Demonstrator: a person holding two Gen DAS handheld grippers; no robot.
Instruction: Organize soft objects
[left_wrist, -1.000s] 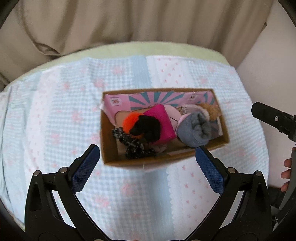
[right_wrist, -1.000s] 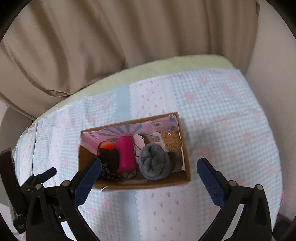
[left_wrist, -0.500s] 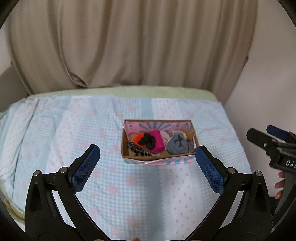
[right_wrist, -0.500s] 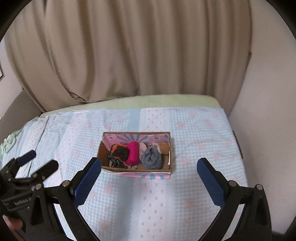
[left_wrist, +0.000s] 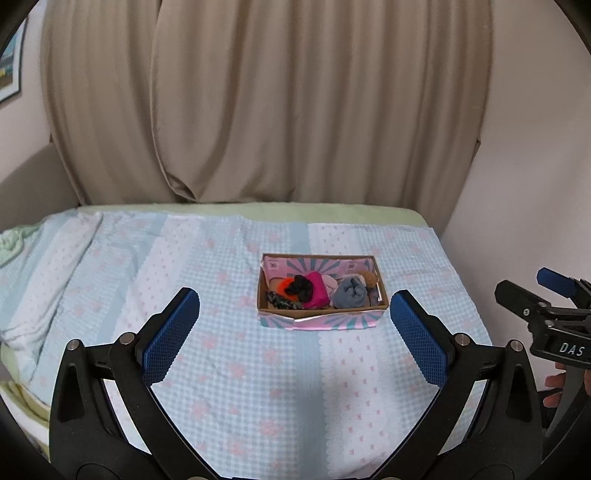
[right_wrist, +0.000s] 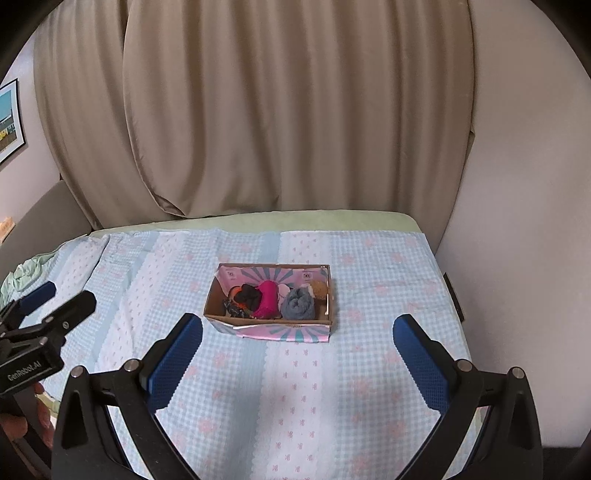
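Beige curtains (left_wrist: 258, 110) are seen behind a checked bedspread (left_wrist: 221, 369). Both the left gripper (left_wrist: 294, 325) and right gripper (right_wrist: 297, 350) are held spread and empty, well short of the cardboard box (right_wrist: 271, 325), in which the soft objects (right_wrist: 273, 299) are packed.

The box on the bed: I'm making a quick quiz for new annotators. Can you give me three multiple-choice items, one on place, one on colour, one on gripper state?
1. Where is the cardboard box?
A. on the checked blanket
B. on the floor
C. held in a gripper

2. What colour is the roll at the right of the box?
A. yellow
B. grey
C. white

3. How are the grippers?
A. both open, empty
B. both shut
C. left shut on a sock

Answers:
1 A, it rests on the blanket.
2 B, the grey roll.
3 A, left gripper and right gripper have wide-spread jaws.
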